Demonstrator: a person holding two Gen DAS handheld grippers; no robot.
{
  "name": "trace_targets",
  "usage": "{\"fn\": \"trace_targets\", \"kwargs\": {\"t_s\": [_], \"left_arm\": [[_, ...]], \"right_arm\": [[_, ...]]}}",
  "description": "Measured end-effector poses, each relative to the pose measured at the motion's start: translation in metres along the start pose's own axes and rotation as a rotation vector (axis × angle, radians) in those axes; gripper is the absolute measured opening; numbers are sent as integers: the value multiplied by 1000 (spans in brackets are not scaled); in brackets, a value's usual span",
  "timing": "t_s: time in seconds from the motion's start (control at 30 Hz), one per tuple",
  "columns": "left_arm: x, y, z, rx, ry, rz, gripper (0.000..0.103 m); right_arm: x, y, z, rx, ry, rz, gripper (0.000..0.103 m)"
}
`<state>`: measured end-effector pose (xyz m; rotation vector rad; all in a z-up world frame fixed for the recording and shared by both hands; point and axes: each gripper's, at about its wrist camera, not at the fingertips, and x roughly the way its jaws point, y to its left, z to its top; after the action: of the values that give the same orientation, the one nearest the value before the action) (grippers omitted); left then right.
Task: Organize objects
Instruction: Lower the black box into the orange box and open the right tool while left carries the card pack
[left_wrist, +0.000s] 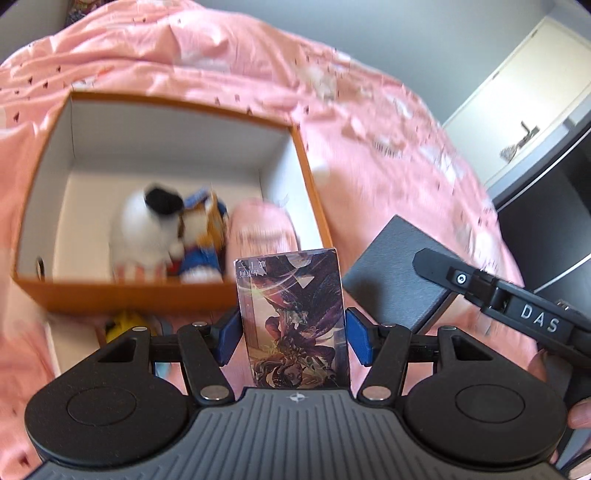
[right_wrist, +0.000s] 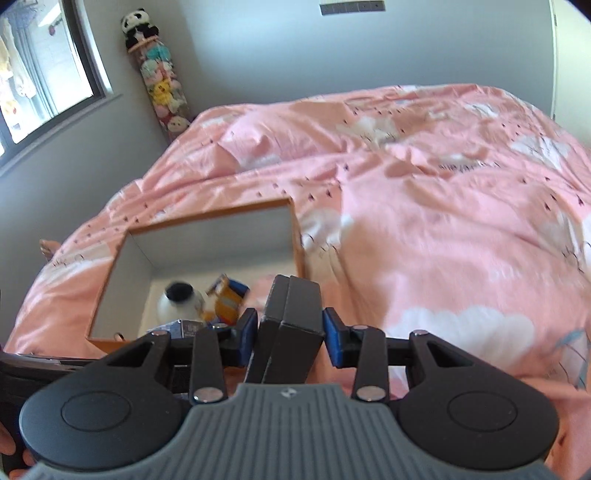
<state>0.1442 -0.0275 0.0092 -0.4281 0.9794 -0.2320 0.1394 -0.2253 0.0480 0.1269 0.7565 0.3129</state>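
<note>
My left gripper (left_wrist: 291, 338) is shut on a printed card box (left_wrist: 293, 317) with dark fantasy artwork, held upright just in front of an open orange storage box (left_wrist: 122, 291) on the pink bed. Inside the orange box lie a white plush with a black patch (left_wrist: 146, 229), a blue and orange plush (left_wrist: 201, 240) and a pink item (left_wrist: 260, 229). My right gripper (right_wrist: 289, 334) is shut on a black box (right_wrist: 290, 332), held to the right of the orange box (right_wrist: 297, 240). The black box (left_wrist: 399, 273) and right gripper also show in the left wrist view.
A pink duvet (right_wrist: 424, 206) with white clouds covers the bed. A yellow object (left_wrist: 123, 325) lies below the orange box's front wall. A tall tube of plush toys (right_wrist: 162, 81) stands in the corner by a window (right_wrist: 40, 66). A white cabinet (left_wrist: 524, 96) is at right.
</note>
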Motion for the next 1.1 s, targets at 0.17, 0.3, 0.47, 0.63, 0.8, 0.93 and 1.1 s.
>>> {"fn": "trace_targets", "kwargs": {"t_s": [0.17,0.3,0.47,0.63,0.8,0.93,1.1], "left_arm": [[-16,22,40,-12,-67,13,68],[-15,43,73,-39,-78,5,68],[0,66,107,-58,-78,11,68],[26,81,128,-58,-38,42,68],[52,99,139,-82,4,49,68],[63,109,144,-99,25,49,68],[72,115,146,-104,42,48,68]], "right_arm": [[16,16,29,15,-67,28,40],[44,21,50,78,-85,74,40],[96,20,66,203,-65,106,40],[160,14,70,352,4,97,40],[208,9,67,424,47,32,40],[229,11,65,413,53,0,40],[238,16,70,368,27,-35,37]]}}
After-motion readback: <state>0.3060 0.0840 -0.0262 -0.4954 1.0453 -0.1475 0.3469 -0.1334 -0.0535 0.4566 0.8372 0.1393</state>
